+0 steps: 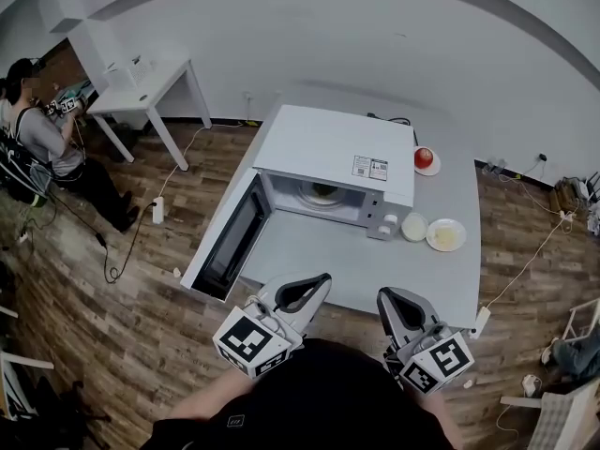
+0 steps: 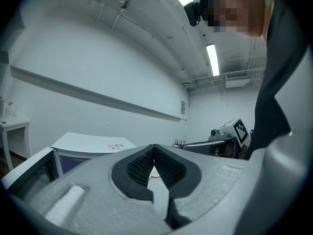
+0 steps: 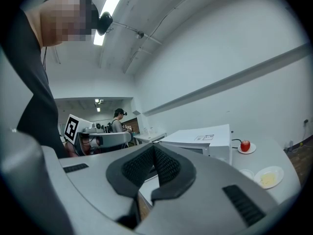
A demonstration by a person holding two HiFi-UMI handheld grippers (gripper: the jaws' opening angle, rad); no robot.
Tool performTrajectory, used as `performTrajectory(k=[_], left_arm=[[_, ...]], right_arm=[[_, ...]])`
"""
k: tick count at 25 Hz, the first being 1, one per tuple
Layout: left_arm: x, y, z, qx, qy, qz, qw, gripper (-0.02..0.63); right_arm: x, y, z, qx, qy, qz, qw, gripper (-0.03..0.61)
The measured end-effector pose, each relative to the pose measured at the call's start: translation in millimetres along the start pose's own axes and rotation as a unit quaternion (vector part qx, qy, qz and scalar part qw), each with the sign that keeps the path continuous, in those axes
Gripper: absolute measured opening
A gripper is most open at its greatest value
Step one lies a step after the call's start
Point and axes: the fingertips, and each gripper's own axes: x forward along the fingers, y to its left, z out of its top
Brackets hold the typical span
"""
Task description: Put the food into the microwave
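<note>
Left gripper (image 1: 314, 287) and right gripper (image 1: 392, 306), jaws together and empty, plate of food (image 1: 445, 235) lay well ahead, right of open microwave (image 1: 337, 157).

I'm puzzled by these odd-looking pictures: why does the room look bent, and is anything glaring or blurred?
Head view: the wide-angle lens bows the back wall into an arc, corners go dark, the microwave is sharp. Left gripper view: the ceiling strip light glares white. Right gripper view: dark round rim, the wall ledge curves.

One microwave (image 1: 328, 153), one apple (image 1: 424, 157), two plates (image 1: 436, 168) (image 1: 460, 238), one bowl (image 1: 413, 226), two tables (image 1: 450, 284) (image 1: 150, 87), two grippers (image 1: 317, 281) (image 1: 384, 295).
</note>
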Motion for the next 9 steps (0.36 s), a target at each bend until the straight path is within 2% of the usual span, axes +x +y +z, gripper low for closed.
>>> performTrajectory(k=[9], left_arm=[[-2.1, -2.1, -0.8, 0.003, 0.007, -0.006, 1.0000, 0.008]], right_arm=[[0.8, 3.4, -0.9, 0.006, -0.008, -0.002, 1.000, 0.012]])
